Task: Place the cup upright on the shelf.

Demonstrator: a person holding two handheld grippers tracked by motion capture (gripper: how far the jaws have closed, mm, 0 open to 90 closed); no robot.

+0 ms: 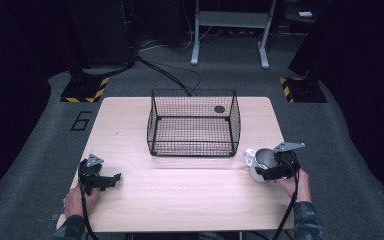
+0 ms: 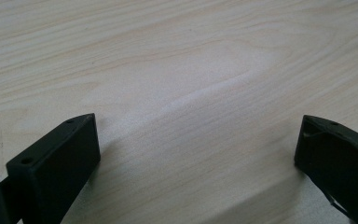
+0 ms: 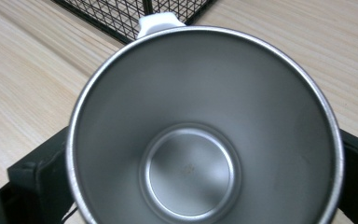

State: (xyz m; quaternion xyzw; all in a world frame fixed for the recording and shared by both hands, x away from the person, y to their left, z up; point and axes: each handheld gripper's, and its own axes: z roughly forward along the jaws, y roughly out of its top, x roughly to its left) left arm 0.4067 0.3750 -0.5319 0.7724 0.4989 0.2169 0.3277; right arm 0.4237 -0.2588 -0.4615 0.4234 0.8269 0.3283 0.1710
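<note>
Right gripper (image 1: 269,169) closed around a shiny metal cup (image 3: 200,135), one black jaw on each side of it, cup sitting near the right edge of the wooden table (image 1: 180,195), just beside the front right corner of the black wire basket (image 1: 193,122). Cup empty inside, with a white handle (image 3: 157,21) pointing toward the basket. Left gripper (image 1: 100,179) wide open, holding nothing, resting low over bare wood far off at the left. Likely step: lift the cup and put it in the basket. Best to keep a firm, even squeeze, since smooth metal can slip. Lift straight up first, high enough to pass the basket's top rim, then over and down into the middle. Careful with the handle near the wire. Plenty of bare table in front and to the left; little room on the right, close to the table edge.
</note>
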